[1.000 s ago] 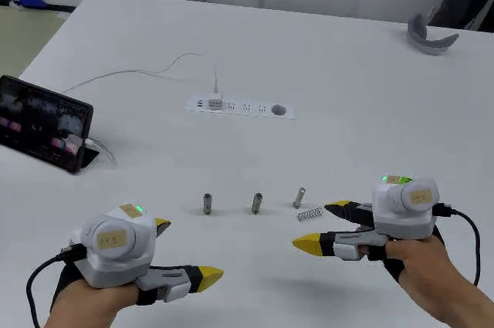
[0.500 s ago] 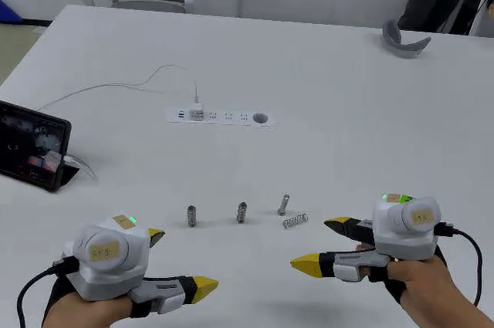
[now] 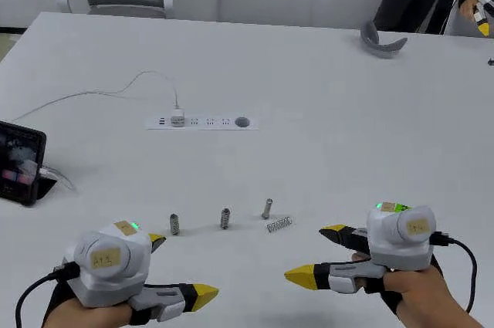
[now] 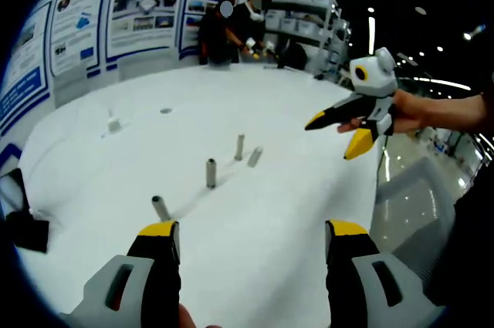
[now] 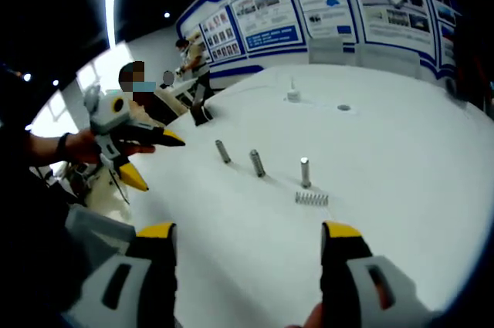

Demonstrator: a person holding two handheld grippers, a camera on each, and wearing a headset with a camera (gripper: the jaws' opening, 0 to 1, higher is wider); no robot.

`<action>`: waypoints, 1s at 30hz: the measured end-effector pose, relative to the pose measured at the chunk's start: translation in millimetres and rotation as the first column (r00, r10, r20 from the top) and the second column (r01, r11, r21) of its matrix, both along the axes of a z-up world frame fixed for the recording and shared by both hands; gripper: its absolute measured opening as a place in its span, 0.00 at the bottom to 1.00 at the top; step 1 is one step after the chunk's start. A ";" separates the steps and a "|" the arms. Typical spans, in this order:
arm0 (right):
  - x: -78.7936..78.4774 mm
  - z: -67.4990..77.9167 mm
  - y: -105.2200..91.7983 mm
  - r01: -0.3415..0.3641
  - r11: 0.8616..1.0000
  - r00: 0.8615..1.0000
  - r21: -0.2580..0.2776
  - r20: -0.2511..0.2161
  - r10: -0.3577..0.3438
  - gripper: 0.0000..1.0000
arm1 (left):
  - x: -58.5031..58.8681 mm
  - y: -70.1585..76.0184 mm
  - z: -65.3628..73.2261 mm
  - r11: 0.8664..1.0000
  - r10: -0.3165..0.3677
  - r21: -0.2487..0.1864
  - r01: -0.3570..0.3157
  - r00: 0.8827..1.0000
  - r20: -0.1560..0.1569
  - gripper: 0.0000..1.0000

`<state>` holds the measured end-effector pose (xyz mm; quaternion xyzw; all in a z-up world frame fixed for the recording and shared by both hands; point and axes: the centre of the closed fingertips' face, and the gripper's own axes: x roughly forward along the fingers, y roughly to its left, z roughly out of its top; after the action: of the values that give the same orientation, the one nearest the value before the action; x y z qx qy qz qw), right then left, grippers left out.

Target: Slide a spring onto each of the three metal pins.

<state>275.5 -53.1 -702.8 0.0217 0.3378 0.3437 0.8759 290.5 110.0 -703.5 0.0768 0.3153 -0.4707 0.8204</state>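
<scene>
White bench [image 3: 347,127], row of three metal pins [image 3: 225,218] upright near the front, loose spring [image 3: 279,224] lying just beside the rightmost pin [image 3: 267,207], left hand-held gripper [image 3: 184,266] and right hand-held gripper [image 3: 315,251] both spread wide, empty.

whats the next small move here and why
Probably ease the right gripper forward until its open fingers straddle the loose spring lying on the table beside the rightmost pin. That pin looks bare, the other two pins seem to carry springs already, and this gripper is the nearer one and holds nothing.
</scene>
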 end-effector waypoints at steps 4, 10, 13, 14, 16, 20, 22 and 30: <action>-4.8 1.5 -1.7 0.004 1.000 1.000 0.000 0.001 -0.004 0.78 | -2.5 -11.7 -2.3 1.000 -0.030 0.000 0.030 1.000 -0.002 0.78; -13.6 1.1 -4.6 0.004 1.000 1.000 -0.007 -0.004 -0.004 0.79 | -6.6 -28.8 -3.5 0.997 -0.073 0.000 0.073 0.997 -0.003 0.78; -17.2 1.2 -7.2 0.010 1.000 1.000 -0.011 -0.005 -0.010 0.79 | -7.2 -37.1 -3.2 0.996 -0.090 -0.001 0.090 0.996 -0.003 0.77; -17.9 1.5 -7.9 0.012 1.000 1.000 -0.010 -0.006 -0.013 0.79 | -7.1 -39.1 -3.1 0.995 -0.095 -0.001 0.095 0.995 -0.002 0.77; -18.6 2.4 -9.4 0.019 1.000 1.000 -0.005 -0.004 -0.019 0.79 | -6.9 -44.0 -2.7 0.994 -0.107 0.000 0.107 0.994 0.001 0.76; -20.0 3.6 -10.0 0.023 1.000 1.000 -0.005 -0.005 -0.023 0.79 | -4.2 -52.1 -2.9 0.993 -0.120 -0.002 0.120 0.993 0.002 0.76; -21.3 4.9 -10.0 0.023 1.000 1.000 -0.004 -0.005 -0.023 0.80 | -2.4 -56.2 -2.1 0.992 -0.125 -0.006 0.125 0.992 0.002 0.75; -23.7 7.5 -13.2 0.034 0.999 0.999 -0.001 -0.005 -0.034 0.80 | 2.6 -72.3 -1.5 0.989 -0.147 -0.007 0.147 0.989 0.008 0.74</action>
<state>251.8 -66.3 -695.4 0.0279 0.3397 0.3284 0.8809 293.1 37.7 -705.0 0.0985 0.3039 -0.5309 0.7849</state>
